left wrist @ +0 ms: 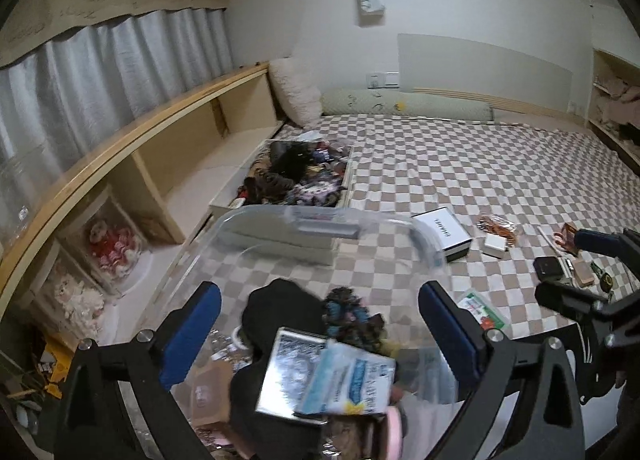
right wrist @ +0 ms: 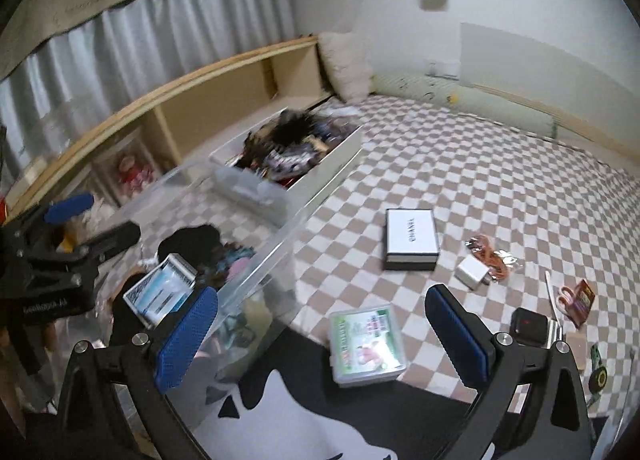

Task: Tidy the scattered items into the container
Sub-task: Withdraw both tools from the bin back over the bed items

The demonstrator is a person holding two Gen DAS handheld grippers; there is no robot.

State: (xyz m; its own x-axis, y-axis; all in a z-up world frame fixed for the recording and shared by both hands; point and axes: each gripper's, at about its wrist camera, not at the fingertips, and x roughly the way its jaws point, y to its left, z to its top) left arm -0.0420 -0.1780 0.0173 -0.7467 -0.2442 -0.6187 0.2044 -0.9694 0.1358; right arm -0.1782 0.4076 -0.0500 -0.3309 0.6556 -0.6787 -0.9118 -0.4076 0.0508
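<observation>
Left wrist view: the left gripper [left wrist: 320,324] hangs over a clear plastic container [left wrist: 424,232] at the near edge of the bed, fingers spread wide and holding nothing. Inside the container lie a silver-framed box [left wrist: 286,370], a blue-and-white packet [left wrist: 352,382] resting on it, a black cloth item [left wrist: 280,304] and a dark patterned scrunchie [left wrist: 352,316]. Beyond the container, on the checked bedspread [left wrist: 460,164], stand a white drawer of dark oddments [left wrist: 296,176] by the bed's left edge and a white-lidded box [left wrist: 442,234] just past the container's far right corner. The right gripper [left wrist: 576,300] shows at the right edge; whether it is open cannot be told here. Right wrist view: the right gripper [right wrist: 320,332] hovers above the near edge of the bed, fingers wide apart and empty, a green-and-white flat case [right wrist: 366,342] lying between them on the bedspread [right wrist: 480,164]. Further in lie the white-lidded box [right wrist: 410,238], a white charger [right wrist: 472,272] touching a crinkled orange packet [right wrist: 494,258], and, toward the right edge, a small black box [right wrist: 528,326] and a red packet [right wrist: 578,298]. The container [right wrist: 260,260] stands to the left, at the near left corner, with the left gripper [right wrist: 92,220] above it.
</observation>
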